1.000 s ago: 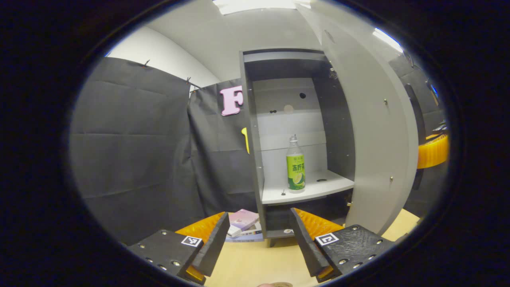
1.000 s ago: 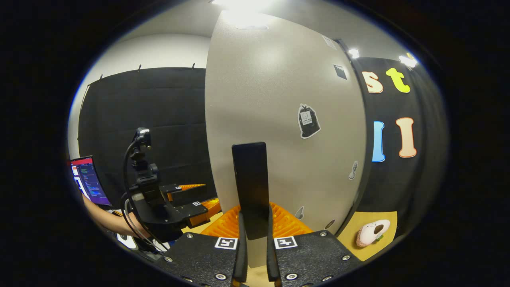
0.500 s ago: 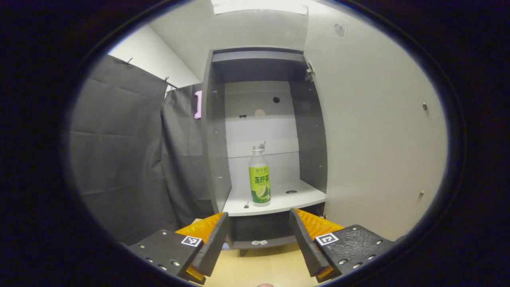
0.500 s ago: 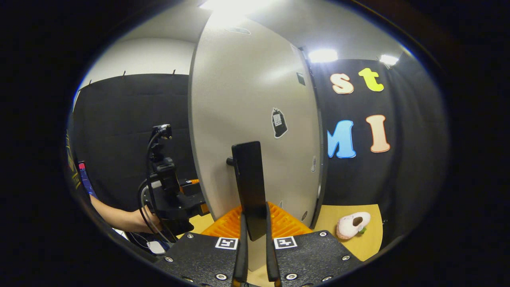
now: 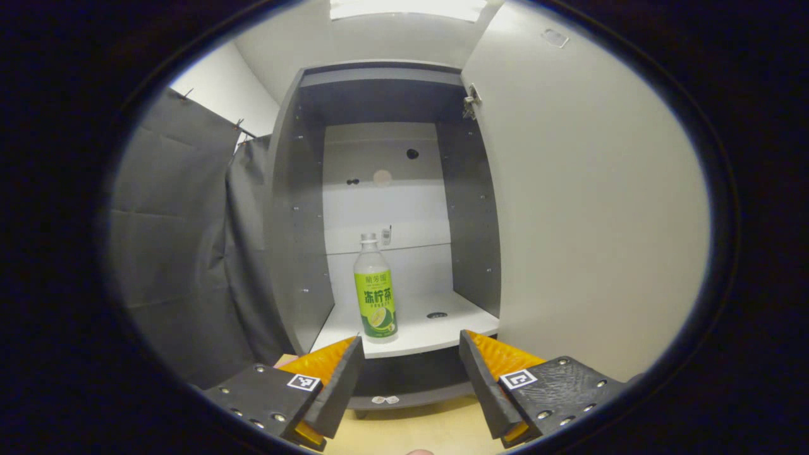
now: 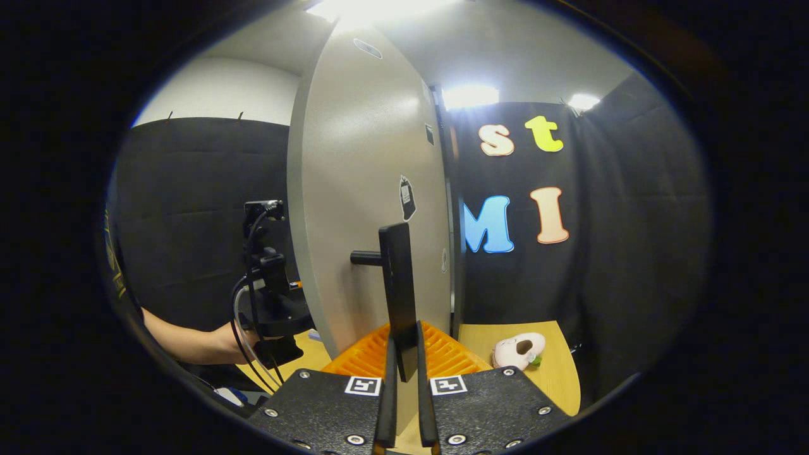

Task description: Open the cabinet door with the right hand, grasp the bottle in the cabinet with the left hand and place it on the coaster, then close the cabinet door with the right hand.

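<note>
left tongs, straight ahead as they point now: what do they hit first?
Probably the front edge of the cabinet shelf, just right of the green-labelled bottle. The open left tongs aim slightly below and right of the bottle; depth is unclear, but nothing stands between them and the shelf.

Right gripper clamped on the cabinet door's handle, door swung open

The right gripper [image 6: 404,404] has both fingers pressed on the dark bar handle [image 6: 397,297] of the grey cabinet door [image 6: 360,189], which stands edge-on and bears a small sticker [image 6: 407,197]. To the left, farther off, a person's forearm [image 6: 183,338] holds the left gripper [image 6: 272,297]. On the wooden table [image 6: 556,373] at right lies a white plush toy [image 6: 518,351].
</note>
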The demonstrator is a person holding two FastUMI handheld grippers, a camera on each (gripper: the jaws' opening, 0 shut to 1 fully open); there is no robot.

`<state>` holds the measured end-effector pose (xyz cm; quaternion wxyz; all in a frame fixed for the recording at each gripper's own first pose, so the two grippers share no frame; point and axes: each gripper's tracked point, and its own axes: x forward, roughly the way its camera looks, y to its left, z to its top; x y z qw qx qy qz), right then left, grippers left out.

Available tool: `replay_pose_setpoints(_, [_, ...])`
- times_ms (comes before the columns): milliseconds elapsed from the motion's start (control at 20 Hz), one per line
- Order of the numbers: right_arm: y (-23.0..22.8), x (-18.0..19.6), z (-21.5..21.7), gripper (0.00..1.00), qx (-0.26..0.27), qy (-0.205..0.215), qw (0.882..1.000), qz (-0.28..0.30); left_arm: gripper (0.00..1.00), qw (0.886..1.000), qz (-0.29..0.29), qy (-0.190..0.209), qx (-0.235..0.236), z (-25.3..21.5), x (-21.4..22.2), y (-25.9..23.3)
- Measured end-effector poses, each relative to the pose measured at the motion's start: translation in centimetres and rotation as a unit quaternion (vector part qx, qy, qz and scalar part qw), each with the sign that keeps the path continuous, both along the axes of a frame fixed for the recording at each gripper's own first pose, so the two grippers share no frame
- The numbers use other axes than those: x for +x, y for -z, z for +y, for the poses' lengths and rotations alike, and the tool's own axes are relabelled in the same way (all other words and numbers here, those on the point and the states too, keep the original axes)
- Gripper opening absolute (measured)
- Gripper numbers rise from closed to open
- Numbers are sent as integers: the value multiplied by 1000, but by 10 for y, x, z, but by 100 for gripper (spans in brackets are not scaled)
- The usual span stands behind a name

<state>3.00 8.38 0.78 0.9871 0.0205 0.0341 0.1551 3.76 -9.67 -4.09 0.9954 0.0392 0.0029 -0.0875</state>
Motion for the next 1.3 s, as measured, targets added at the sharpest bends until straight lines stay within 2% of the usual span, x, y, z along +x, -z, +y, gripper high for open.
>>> replay_pose_setpoints(100, [0,-3,-7,14,-12,20,1000,-4,87,1000,0,9,-5,-7,18,2])
replay_pose_setpoints(250, [2,-4,-22,14,-22,55,998,-4,87,1000,-1,-1,-2,-5,48,5])
replay_pose_setpoints(350, [3,-3,-34,14,-13,78,997,-3,87,1000,-3,-12,6,0,67,8])
replay_pose_setpoints(500, [2,-1,-29,15,17,78,997,-6,87,1000,-7,-20,15,9,96,12])
replay_pose_setpoints(600, [1,-4,-38,25,-5,98,995,-11,87,999,-7,-25,19,12,110,17])
replay_pose_setpoints(650, [-1,-8,-47,38,-19,115,993,-16,87,999,-8,-32,22,15,114,18])
replay_pose_setpoints(700, [-1,-14,-53,42,-28,129,991,-20,87,999,-11,-31,22,17,121,19])
replay_pose_setpoints(750, [-2,-20,-59,60,-28,137,990,-26,87,999,-10,-27,25,16,127,20])
replay_pose_setpoints(800, [-2,-24,-63,69,-23,143,989,-33,87,999,-11,-29,32,18,133,21])
replay_pose_setpoints(850, [-3,-32,-73,87,-14,156,987,-40,87,999,-15,-34,38,20,140,21])
replay_pose_setpoints(950, [4,-43,-99,92,4,194,980,-41,87,998,-23,-53,38,27,157,20])
replay_pose_setpoints(1000, [10,-46,-112,94,14,215,976,-38,84,998,-23,-56,35,29,164,21])
replay_pose_setpoints(1100, [18,-52,-129,93,31,249,968,-30,87,997,-29,-62,30,32,182,17])
replay_pose_setpoints(1150, [21,-52,-131,92,38,254,966,-25,87,998,-30,-59,25,30,191,16])
replay_pose_setpoints(1200, [26,-47,-130,94,37,256,966,-14,87,998,-29,-59,21,32,200,16])
replay_pose_setpoints(1300, [25,-38,-131,95,18,260,965,-12,87,998,-29,-52,17,30,216,15])
